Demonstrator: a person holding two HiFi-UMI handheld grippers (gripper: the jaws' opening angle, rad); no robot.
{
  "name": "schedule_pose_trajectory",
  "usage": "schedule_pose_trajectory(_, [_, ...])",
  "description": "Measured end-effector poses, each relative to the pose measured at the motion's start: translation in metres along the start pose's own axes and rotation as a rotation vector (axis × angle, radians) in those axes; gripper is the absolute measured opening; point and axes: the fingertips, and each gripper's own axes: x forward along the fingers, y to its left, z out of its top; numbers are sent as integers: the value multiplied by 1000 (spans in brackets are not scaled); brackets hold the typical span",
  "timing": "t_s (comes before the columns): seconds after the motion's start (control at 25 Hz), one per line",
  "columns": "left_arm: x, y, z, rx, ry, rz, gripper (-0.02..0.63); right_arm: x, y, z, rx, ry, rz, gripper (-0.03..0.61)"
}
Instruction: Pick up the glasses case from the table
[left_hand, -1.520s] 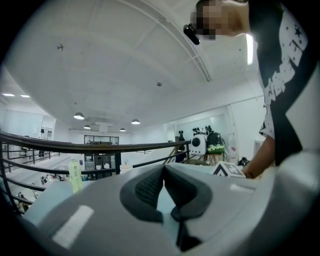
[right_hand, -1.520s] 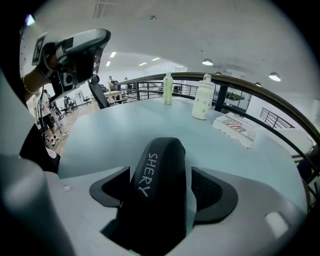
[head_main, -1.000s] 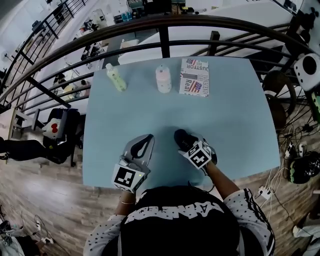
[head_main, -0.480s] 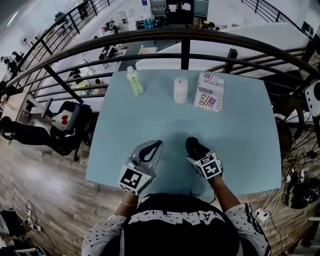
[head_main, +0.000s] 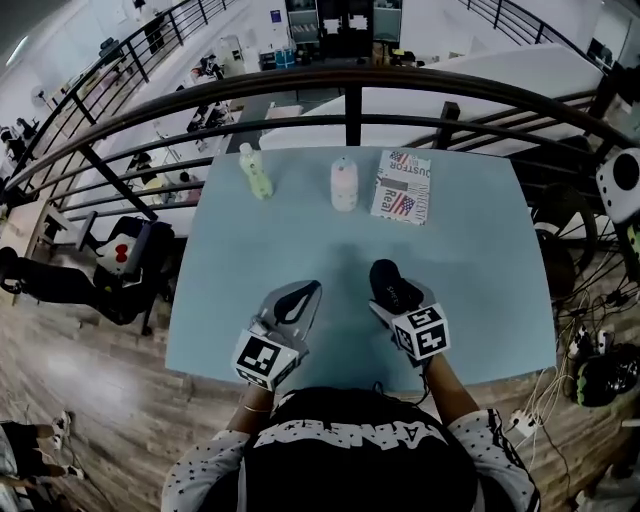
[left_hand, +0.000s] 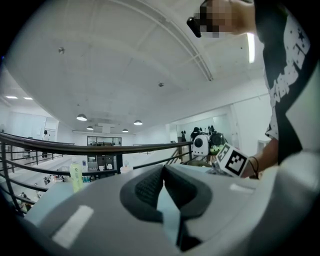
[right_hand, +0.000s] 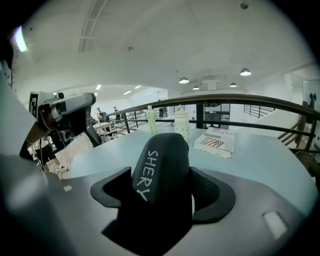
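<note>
Glasses case (right_hand: 161, 170): black, smooth, rounded shell with white letters "SHERY" along its side.
Case position: pinched between the two jaws of the right gripper (head_main: 396, 293). Its rounded end pokes out past the fingertips toward the far railing (head_main: 300, 80). It is over the near part of the light-blue table (head_main: 480, 270) (whether it touches the tabletop cannot be told).
Left gripper (head_main: 307, 290): jaws pressed together at the tips with nothing between them, low over the table, beside the case on its left and apart from it.
Left arm: comes in over the near edge, marker cube toward the person, jaws pointing away and slightly right.
Right arm: bent, wrist above the near edge, marker cube up, jaws pointing away and slightly left.
Far edge of table: green bottle (head_main: 254, 170), white bottle (head_main: 344, 184) and a printed box with flag pattern (head_main: 402, 187) in a row, well apart from both grippers.
</note>
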Motion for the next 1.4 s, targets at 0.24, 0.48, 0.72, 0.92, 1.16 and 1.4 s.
schedule_pose_trajectory(0.24, [4, -23, 7, 17, -2, -46, 0, -42, 0, 25, 35, -121, -19, 377])
schedule_pose_trajectory(0.48, [9, -43, 12, 10, -15, -84, 0, -84, 0, 43, 73, -232, -42, 376])
schedule_pose_trajectory(0.72, [11, -58, 20, 3, -37, -109, 0, -117, 4, 58, 97, -319, -39, 376])
schedule_pose_trajectory(0.92, [12, -65, 21, 3, -38, -129, 0, -132, 7, 68, 104, -364, -41, 376])
schedule_pose_trajectory(1.16, [8, -67, 23, 5, -46, -136, 0, -141, 12, 74, 102, -393, -42, 376])
schedule_pose_trajectory(1.4, [5, -66, 21, 5, -35, -137, 0, -141, 16, 75, 105, -398, -36, 376])
